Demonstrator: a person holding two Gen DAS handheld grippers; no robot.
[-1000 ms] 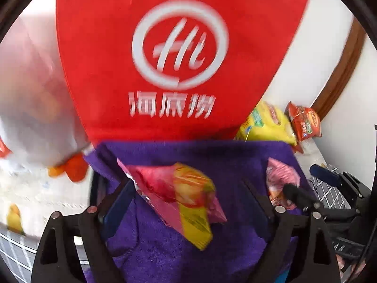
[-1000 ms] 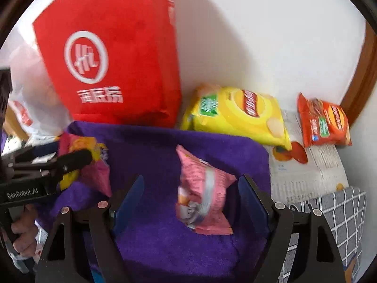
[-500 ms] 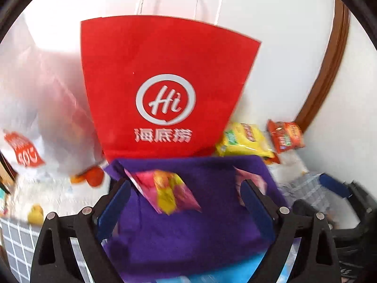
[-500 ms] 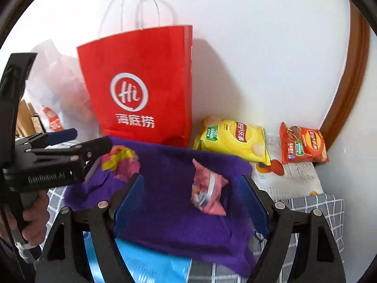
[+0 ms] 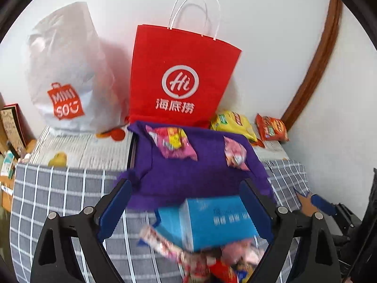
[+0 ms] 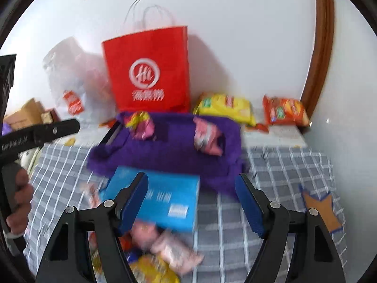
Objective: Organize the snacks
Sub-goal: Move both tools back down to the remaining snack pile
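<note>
Snacks [image 6: 165, 252] heaped near me beside the blue box [image 6: 162, 198] come next, so with my left gripper [image 5: 186, 207] and right gripper [image 6: 192, 202] both empty, the right's jaws having just narrowed, I descend squarely over one packet, avoiding the box.

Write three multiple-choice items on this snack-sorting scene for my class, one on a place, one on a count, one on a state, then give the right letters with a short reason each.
1. Where does the blue box lie?
A. Inside the red paper bag
B. On the checked cloth, in front of the purple cloth
C. On top of the yellow chip bag

2. How many snack packets lie on the purple cloth?
A. Two
B. Four
C. None

3. How does the right gripper stand?
A. Shut on the blue box
B. Shut on a pink packet
C. Open, holding nothing

Answers:
1 B: the box sits on the checked cloth, nearer the camera than the purple cloth.
2 A: a pink and yellow packet and a pink packet lie there.
3 C: its jaws stand apart, nothing between the pads.
</note>
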